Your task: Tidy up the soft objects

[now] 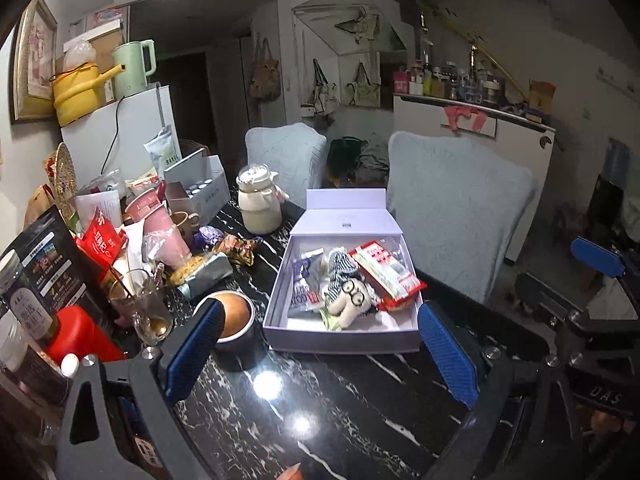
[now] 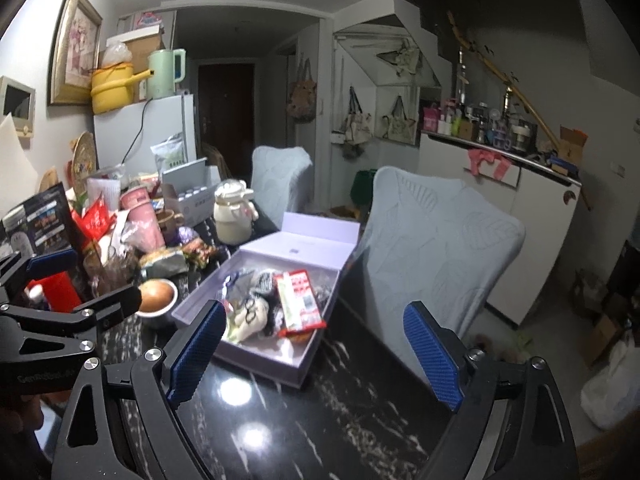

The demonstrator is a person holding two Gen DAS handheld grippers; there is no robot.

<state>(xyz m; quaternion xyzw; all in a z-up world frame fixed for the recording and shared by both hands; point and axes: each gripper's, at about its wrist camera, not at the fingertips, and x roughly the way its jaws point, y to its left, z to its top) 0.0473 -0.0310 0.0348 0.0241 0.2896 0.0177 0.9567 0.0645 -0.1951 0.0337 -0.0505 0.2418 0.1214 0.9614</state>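
Black marble table [image 1: 340,400] bears a lidded box [image 1: 344,340] holding a plush doll [image 1: 352,300].

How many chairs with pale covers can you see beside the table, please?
2: the near chair stands right behind the open box; the far chair is behind the cream teapot. Others may be hidden.

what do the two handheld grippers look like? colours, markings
Both match: the left gripper and right gripper have black angular metal frames with triangular cut-outs, silver screw heads, and flat finger pads faced in blue textured rubber. White lettering is partly readable on each body. No cables or sleeves visible.
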